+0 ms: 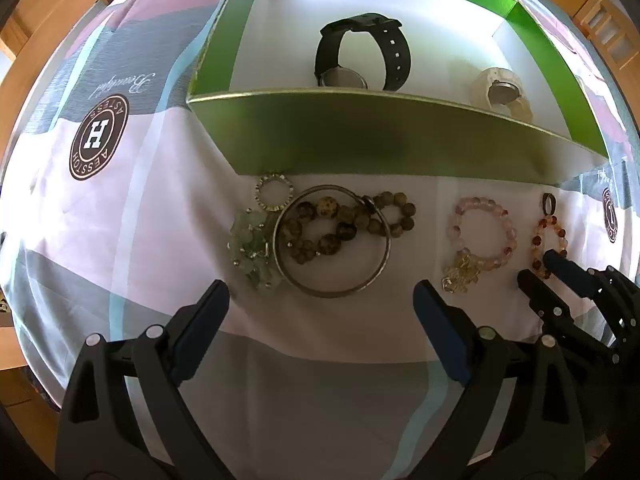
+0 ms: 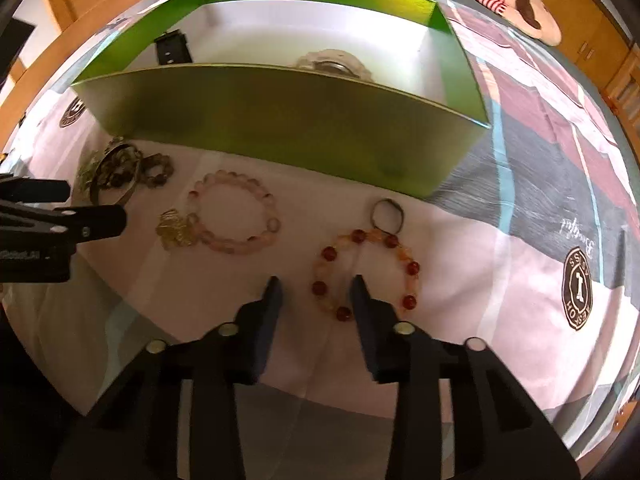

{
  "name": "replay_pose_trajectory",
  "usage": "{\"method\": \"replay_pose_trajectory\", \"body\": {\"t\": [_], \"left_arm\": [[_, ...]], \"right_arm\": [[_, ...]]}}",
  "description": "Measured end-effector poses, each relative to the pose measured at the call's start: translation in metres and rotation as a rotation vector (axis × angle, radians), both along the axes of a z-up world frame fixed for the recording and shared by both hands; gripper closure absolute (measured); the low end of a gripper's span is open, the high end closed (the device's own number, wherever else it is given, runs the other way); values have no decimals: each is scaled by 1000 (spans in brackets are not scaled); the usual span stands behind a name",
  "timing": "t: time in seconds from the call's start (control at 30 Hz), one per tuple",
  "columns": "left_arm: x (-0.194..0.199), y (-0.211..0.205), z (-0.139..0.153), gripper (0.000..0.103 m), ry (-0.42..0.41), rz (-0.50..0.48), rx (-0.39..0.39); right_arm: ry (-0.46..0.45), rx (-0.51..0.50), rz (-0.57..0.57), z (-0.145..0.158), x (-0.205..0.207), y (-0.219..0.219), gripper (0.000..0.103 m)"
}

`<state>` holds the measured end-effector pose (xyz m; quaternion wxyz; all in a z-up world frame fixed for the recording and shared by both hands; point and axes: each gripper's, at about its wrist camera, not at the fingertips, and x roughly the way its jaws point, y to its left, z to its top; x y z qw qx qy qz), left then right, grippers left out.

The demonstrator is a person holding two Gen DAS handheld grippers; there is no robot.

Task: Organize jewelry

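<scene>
A green box (image 1: 360, 136) stands on the bedspread and holds a black watch (image 1: 360, 56) and a pale watch (image 1: 502, 90). In front of it lie a silver bangle (image 1: 332, 240) over brown bead bracelets (image 1: 344, 220), a pale green bracelet (image 1: 252, 248), a pink bracelet (image 2: 236, 212) with a gold charm, and an orange-red bead bracelet (image 2: 366, 272) beside a small dark ring (image 2: 386, 212). My left gripper (image 1: 320, 292) is open, just short of the bangle. My right gripper (image 2: 316, 284) is open, its fingers straddling the near-left side of the orange-red bracelet.
The bedspread (image 1: 120, 220) is pink, grey and blue with round brown logos (image 1: 98, 136). Wooden furniture (image 2: 616, 60) surrounds the bed. A striped plush toy (image 2: 520, 4) lies behind the box. The left gripper shows at the right wrist view's left edge (image 2: 60, 220).
</scene>
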<state>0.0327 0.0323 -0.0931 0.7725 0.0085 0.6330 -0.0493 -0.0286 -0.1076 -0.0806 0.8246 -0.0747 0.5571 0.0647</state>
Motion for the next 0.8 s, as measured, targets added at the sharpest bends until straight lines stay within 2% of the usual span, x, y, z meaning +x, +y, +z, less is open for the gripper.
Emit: {"method": "replay_pose_trajectory", "body": {"t": [0.27,0.33,0.37,0.4,0.5,0.57,0.63,0.8], "left_arm": [[2,-5,-1,11,-5,-15,-11],[4,6,14,47,-43,-14,-66],[6,12,19,49,-56,-1,-94],[9,22,24,49,-65,22,-125],[14,40,23,48,-47,79,-147],[16,47,21,44,-29,106,-164],[16,48,19,36,-20,115,-179],[17,43,15,36,-14,92,-169]], "right_arm": [[0,5,3,0,-5,8,74],[4,18,-7,3,-8,4,74],[4,21,-10,3,-10,3,74],[4,22,-12,4,-8,0,74],[6,25,-20,4,-7,-3,74],[8,28,-25,4,-3,-5,74],[11,30,-28,5,-4,-5,74],[10,23,-22,3,5,-13,73]]}}
